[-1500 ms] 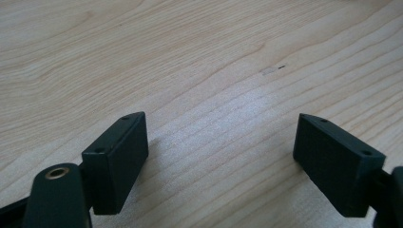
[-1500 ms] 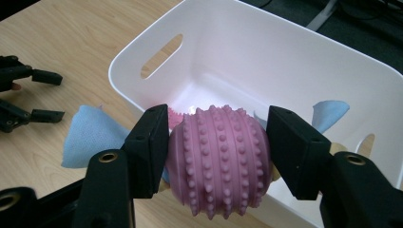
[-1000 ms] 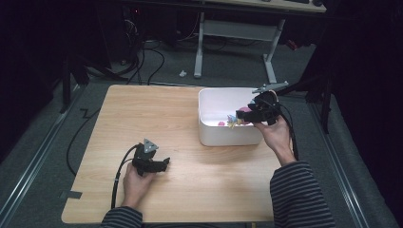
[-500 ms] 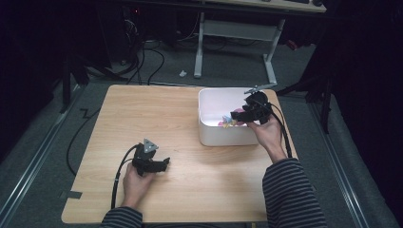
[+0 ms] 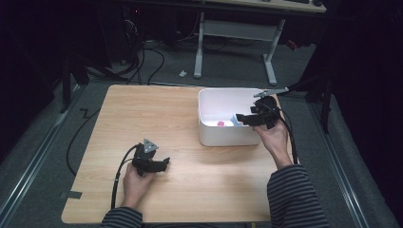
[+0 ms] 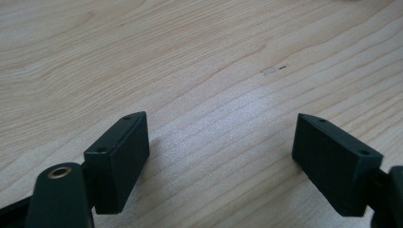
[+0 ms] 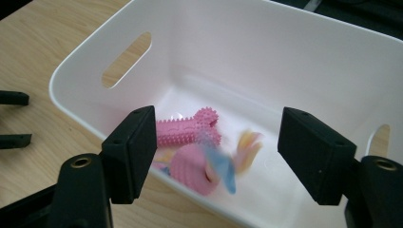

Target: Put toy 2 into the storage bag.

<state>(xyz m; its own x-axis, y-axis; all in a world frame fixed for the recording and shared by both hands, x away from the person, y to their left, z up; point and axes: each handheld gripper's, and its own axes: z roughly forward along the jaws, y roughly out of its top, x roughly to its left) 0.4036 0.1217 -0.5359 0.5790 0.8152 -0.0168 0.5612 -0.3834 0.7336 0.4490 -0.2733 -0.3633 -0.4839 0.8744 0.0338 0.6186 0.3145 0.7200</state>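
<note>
The high view looks forward and down from above the person's side, far enough back to take in the whole tabletop (image 5: 190, 142) and the floor around it, with the white bin (image 5: 228, 135) right of centre. The left gripper view sits low and very close, looking along its own jaws at bare wood well left of the bin. The right gripper view looks steeply down into the bin (image 7: 304, 61) from just above its near rim, so it shares the bin and the pink toy (image 7: 183, 133) inside with the high view.

Probably a lab: desk frame (image 5: 237, 42), floor cables (image 5: 142, 57).
</note>
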